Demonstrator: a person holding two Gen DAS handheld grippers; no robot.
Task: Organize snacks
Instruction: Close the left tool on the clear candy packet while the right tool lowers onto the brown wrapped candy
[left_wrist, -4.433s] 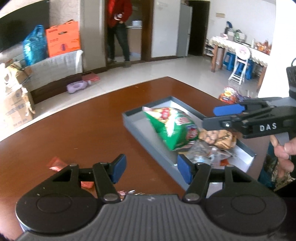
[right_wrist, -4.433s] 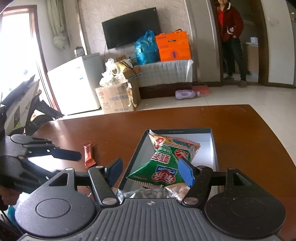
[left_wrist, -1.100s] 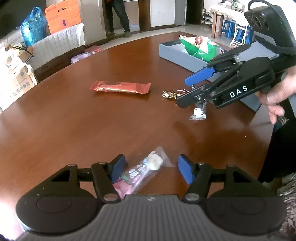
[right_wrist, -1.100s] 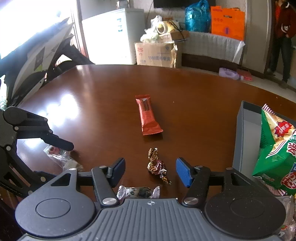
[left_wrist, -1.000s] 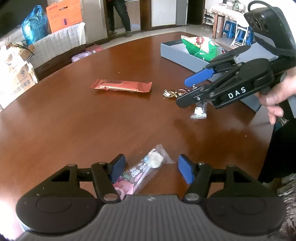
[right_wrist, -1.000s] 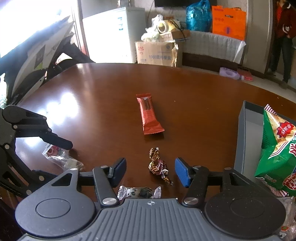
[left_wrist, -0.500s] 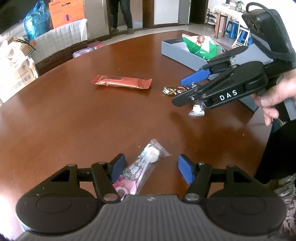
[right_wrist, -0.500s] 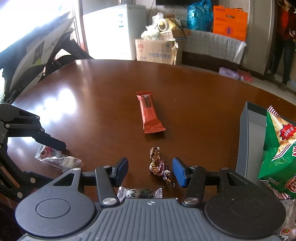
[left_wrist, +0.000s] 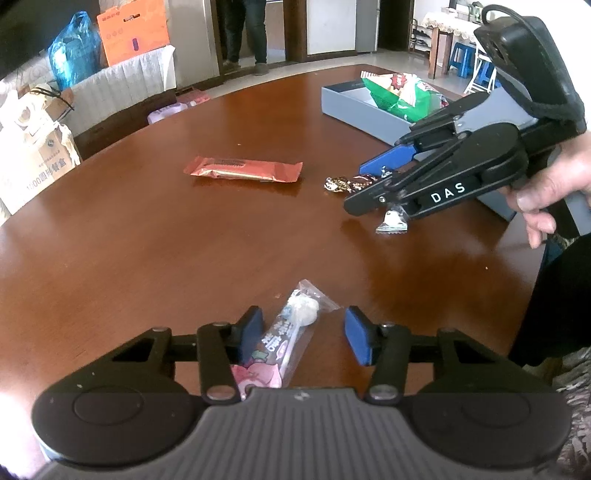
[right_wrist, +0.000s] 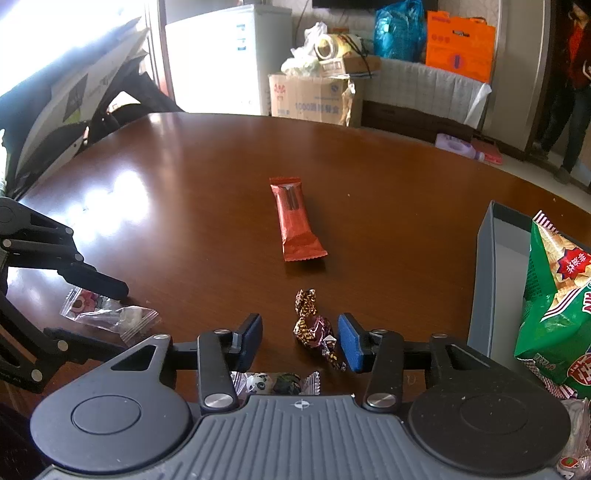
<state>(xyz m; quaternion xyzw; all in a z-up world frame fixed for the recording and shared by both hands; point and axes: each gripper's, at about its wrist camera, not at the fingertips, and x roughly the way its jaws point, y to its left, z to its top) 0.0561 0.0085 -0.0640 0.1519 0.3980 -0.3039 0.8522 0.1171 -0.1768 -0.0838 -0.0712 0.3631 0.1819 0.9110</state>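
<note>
A clear lollipop packet (left_wrist: 291, 332) lies on the brown table between the fingers of my left gripper (left_wrist: 303, 334). Its jaws are closing; the right pad still stands clear of the packet. A brown foil-wrapped chocolate (right_wrist: 314, 328) lies between the fingers of my right gripper (right_wrist: 300, 338), which is also closing without pressing on it. A white panda candy (right_wrist: 275, 382) sits just under that gripper. The grey tray (right_wrist: 484, 266) at the right holds a green chip bag (right_wrist: 554, 295).
A red snack bar (right_wrist: 295, 221) lies mid-table beyond the chocolate. Seen from the left wrist, the right gripper (left_wrist: 364, 184) hovers over the chocolate in front of the tray (left_wrist: 354, 110). Boxes, bags and a person standing in a doorway are behind the table.
Both grippers have left the tray and come down over loose sweets. In the last second both pairs of jaws have narrowed around the lollipop packet and the chocolate.
</note>
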